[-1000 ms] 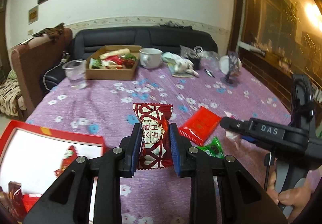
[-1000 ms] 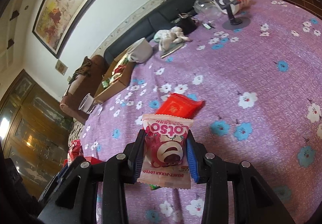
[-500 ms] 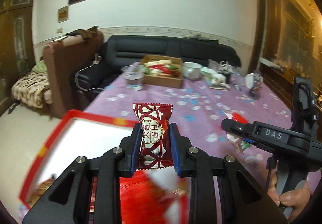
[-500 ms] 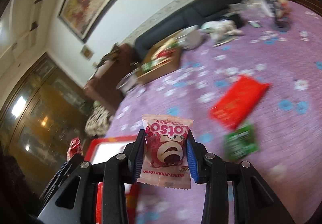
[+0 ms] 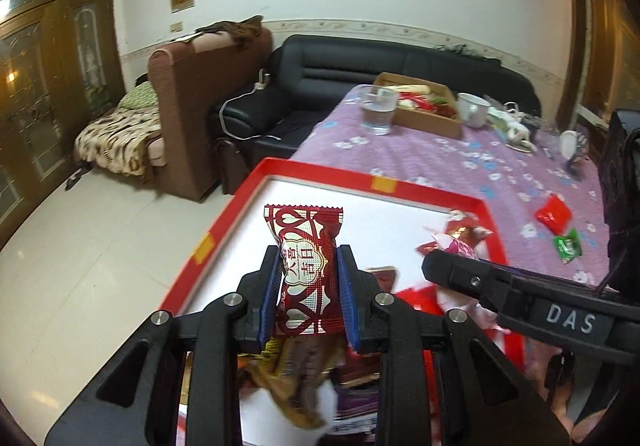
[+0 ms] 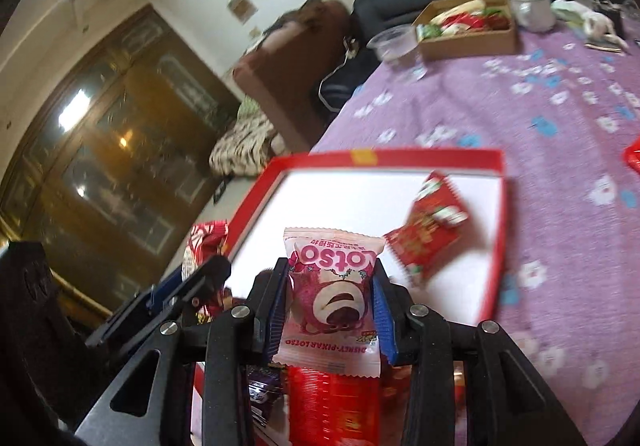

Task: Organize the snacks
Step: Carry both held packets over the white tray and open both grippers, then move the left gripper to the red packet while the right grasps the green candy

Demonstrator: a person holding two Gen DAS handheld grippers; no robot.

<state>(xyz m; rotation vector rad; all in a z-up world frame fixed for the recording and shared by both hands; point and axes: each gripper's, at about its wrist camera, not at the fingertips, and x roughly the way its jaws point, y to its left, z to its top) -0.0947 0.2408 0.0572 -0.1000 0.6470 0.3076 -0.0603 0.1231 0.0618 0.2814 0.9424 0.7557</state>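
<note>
Holding wrapped snacks (image 5: 306, 274) over red tray (image 5: 384, 184)

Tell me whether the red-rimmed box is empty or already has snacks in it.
Not empty. The red-rimmed box already holds several wrapped snacks, among them a red packet lying on its white floor; much of that floor is bare.

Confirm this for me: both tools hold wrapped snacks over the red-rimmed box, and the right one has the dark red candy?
Not quite. The right tool holds the pink Lotso packet, as the right wrist view shows. The dark red candy is in the left tool. Both are over the red-rimmed box.
</note>
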